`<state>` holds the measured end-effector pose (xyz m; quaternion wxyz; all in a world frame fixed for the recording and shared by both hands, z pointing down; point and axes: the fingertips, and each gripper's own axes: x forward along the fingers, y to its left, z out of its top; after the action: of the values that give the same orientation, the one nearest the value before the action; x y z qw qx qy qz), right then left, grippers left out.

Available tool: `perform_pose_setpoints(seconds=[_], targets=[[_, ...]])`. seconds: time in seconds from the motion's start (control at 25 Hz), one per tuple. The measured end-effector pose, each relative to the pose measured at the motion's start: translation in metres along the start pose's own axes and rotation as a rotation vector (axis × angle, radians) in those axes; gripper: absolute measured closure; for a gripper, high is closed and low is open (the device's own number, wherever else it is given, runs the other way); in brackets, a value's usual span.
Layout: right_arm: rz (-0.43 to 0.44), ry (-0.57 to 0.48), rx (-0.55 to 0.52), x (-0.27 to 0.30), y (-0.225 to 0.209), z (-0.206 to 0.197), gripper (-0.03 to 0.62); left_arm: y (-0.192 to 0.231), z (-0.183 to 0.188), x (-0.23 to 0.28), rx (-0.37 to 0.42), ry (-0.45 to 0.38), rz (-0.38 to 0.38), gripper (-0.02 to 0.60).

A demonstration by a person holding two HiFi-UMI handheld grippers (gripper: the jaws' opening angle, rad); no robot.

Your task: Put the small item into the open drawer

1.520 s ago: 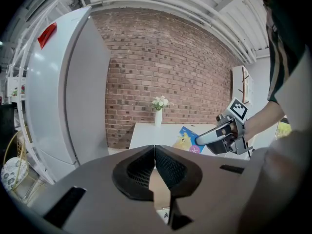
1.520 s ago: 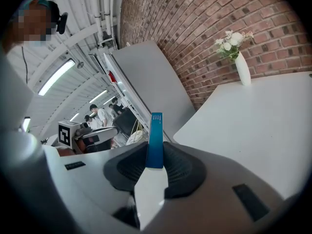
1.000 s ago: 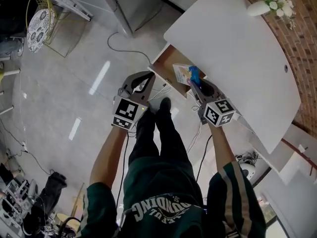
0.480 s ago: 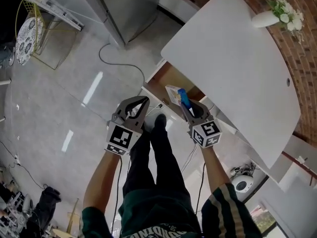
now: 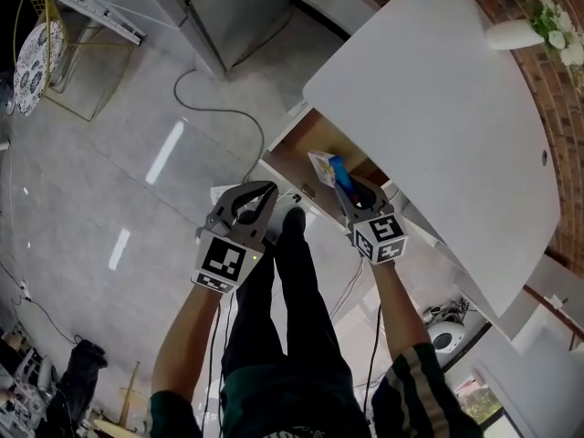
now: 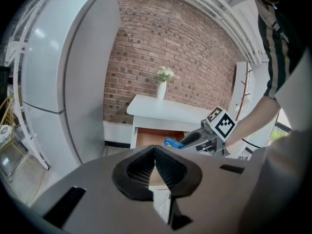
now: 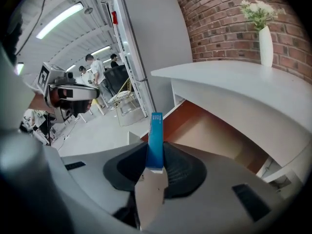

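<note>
One drawer (image 5: pixel 297 158), white table (image 5: pixel 438 89), brick wall (image 6: pixel 161 43)

Red-brown brick wall (image 6: pixel 161 43) behind a white tabletop (image 5: pixel 429 108). White vase of pale flowers (image 6: pixel 161 89) at the tabletop's far edge, close to the wall. Tall white fridge (image 6: pixel 63 72) off to one side. Grey polished floor (image 5: pixel 100 181) with streaks of reflected light; grey cable (image 5: pixel 219 109) loops across it. Ceiling strip lights (image 7: pixel 61 18) lit.

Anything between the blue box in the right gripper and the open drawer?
Nothing visible. The right gripper holds the blue box at the front of the open drawer; the tabletop overhangs its back.
</note>
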<state>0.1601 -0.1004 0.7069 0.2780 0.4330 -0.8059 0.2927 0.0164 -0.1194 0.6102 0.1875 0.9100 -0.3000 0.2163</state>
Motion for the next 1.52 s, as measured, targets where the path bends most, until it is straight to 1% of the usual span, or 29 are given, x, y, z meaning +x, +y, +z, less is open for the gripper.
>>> perform_pose_setpoints(seconds=[0.24, 0.56, 0.72, 0.92, 1.08, 1.2, 1.36, 1.52], targets=[[0.033, 0.077, -0.096, 0.025, -0.007, -0.017, 0.485, -0.002, -0.014, 0.006, -0.047, -0.004, 0.008, 0.566], [0.072, 0.239, -0.198, 0.052, -0.008, -0.042, 0.485, 0.001, -0.036, 0.006, -0.086, 0.012, 0.019, 0.566], [0.099, 0.281, -0.228, 0.062, -0.005, -0.049, 0.486, 0.003, -0.047, 0.006, -0.095, 0.022, 0.018, 0.566], [0.107, 0.328, -0.292, 0.071, -0.005, -0.061, 0.486, 0.005, -0.058, 0.007, -0.103, 0.043, 0.012, 0.566], [0.090, 0.335, -0.300, 0.076, -0.011, -0.062, 0.485, 0.007, -0.061, 0.007, -0.111, 0.045, 0.015, 0.566], [0.061, 0.331, -0.293, 0.077, -0.016, -0.057, 0.485, 0.011, -0.063, 0.007, -0.117, 0.043, 0.020, 0.566], [0.002, 0.332, -0.290, 0.080, -0.027, -0.060, 0.485, 0.011, -0.065, 0.010, -0.124, 0.045, 0.016, 0.566], [-0.073, 0.322, -0.301, 0.086, -0.037, -0.058, 0.454, 0.011, -0.066, 0.010, -0.127, 0.049, 0.015, 0.566]])
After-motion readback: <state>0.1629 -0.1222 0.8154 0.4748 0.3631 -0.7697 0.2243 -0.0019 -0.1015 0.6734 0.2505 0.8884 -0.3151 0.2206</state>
